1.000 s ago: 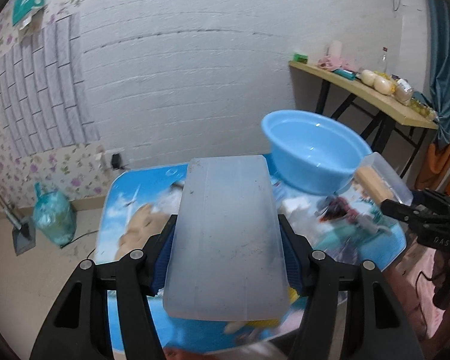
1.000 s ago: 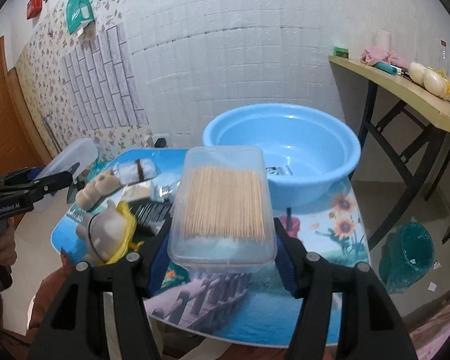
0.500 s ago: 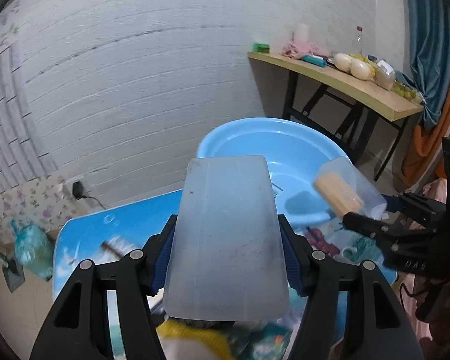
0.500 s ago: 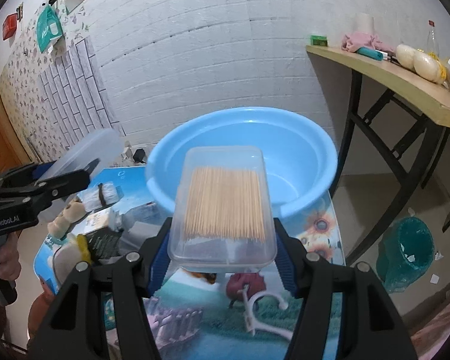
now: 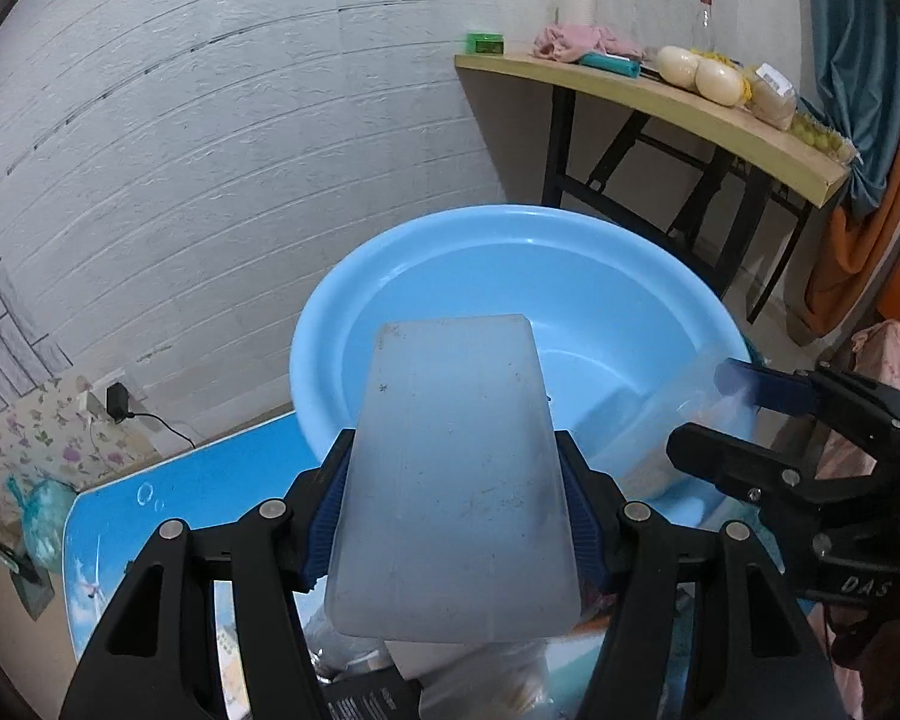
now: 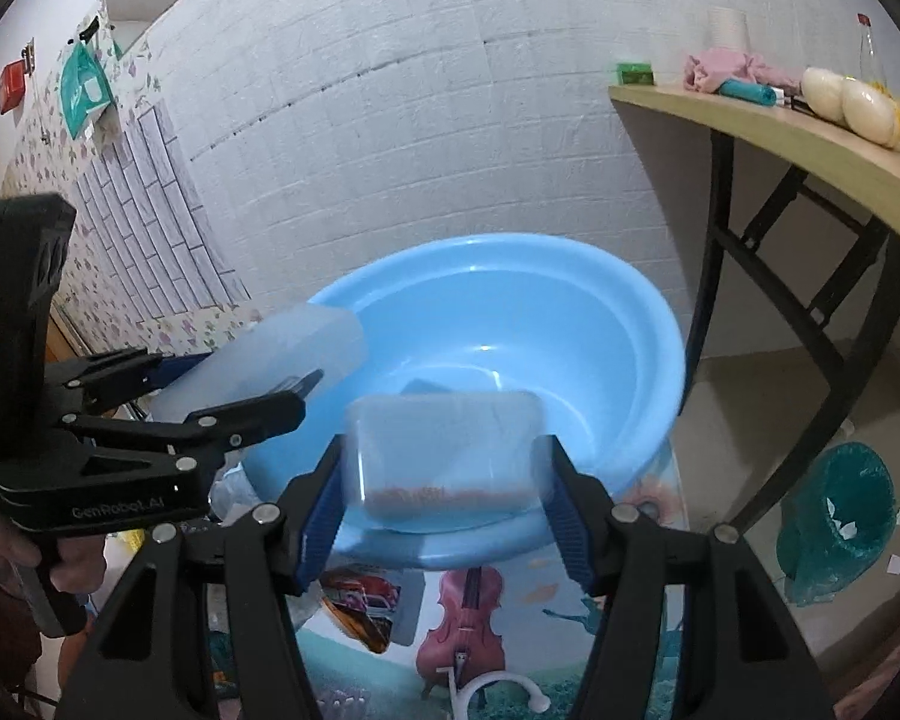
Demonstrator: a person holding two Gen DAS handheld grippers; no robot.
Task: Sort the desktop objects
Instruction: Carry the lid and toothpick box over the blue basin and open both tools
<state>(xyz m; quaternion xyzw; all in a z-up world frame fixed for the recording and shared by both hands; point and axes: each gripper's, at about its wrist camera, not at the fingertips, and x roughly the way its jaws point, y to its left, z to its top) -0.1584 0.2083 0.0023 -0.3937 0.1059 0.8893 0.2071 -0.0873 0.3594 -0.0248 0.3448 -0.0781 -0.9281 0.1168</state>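
Note:
My left gripper (image 5: 453,504) is shut on a frosted white plastic lid (image 5: 453,474) and holds it at the near rim of the blue basin (image 5: 570,276). My right gripper (image 6: 444,498) is shut on a clear toothpick box (image 6: 444,459), tipped forward over the basin (image 6: 510,312), with the toothpicks lying along its low edge. The right gripper shows at the right of the left wrist view (image 5: 720,420), and the left gripper with the lid shows at the left of the right wrist view (image 6: 258,384).
The basin stands on a small table with a printed blue cloth (image 5: 180,498); packets and a white hook (image 6: 492,687) lie on it. A wooden side table (image 5: 660,102) with food and a bottle stands at the right. A green bag (image 6: 840,522) lies on the floor.
Both grippers moved forward to the basin. The toothpick box has tipped forward, so its toothpicks slid to the low edge. The lid now overlaps the basin's near rim.

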